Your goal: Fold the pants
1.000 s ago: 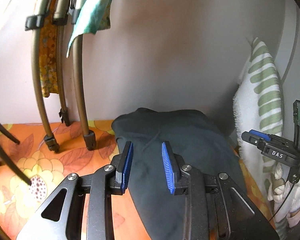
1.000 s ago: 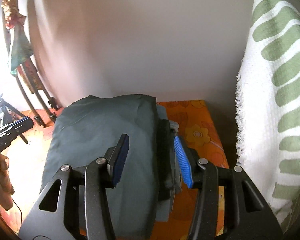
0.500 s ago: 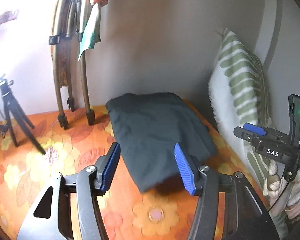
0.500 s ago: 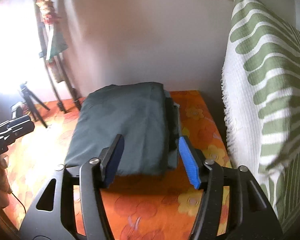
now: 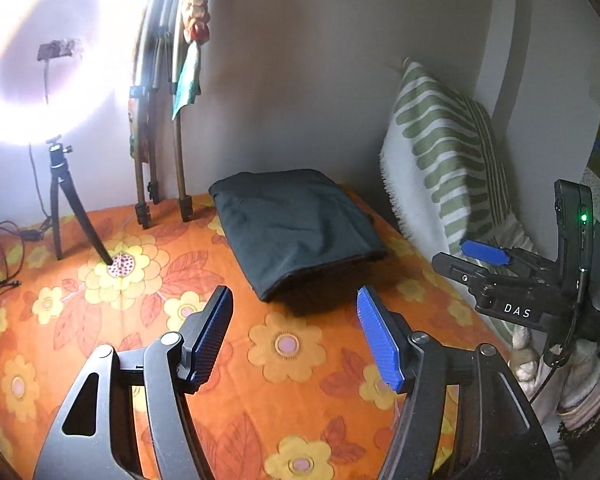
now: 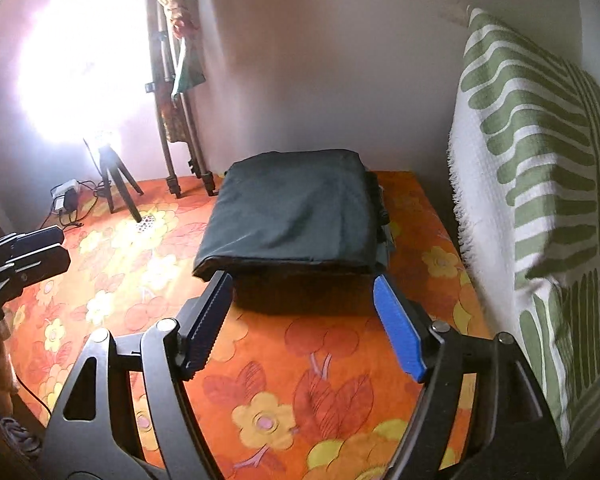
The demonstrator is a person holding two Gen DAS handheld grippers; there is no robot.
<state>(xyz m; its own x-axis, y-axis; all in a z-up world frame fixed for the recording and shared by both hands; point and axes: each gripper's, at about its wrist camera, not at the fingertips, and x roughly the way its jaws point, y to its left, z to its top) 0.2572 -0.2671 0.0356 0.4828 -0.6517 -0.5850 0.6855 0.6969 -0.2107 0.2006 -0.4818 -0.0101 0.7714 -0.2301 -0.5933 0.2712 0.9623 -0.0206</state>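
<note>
The dark grey pants [image 5: 296, 228] lie folded into a compact rectangle on the orange flowered cloth [image 5: 140, 320], near the back wall; they also show in the right wrist view [image 6: 296, 216]. My left gripper [image 5: 294, 336] is open and empty, held back from the pants' near edge. My right gripper [image 6: 304, 320] is open and empty, just in front of the folded edge. The right gripper also shows at the right of the left wrist view [image 5: 480, 256], and the left gripper shows at the left edge of the right wrist view [image 6: 24, 252].
A green-striped white pillow [image 6: 540, 184] leans against the wall on the right. A bright ring light on a small tripod [image 5: 68, 208] stands at the back left, with cables [image 5: 0, 252] beside it. Folded wooden legs with hanging cloth [image 5: 164, 140] lean on the back wall.
Both grippers have pulled back from over the folded pants and opened wider. The pants stay folded on the cloth.
</note>
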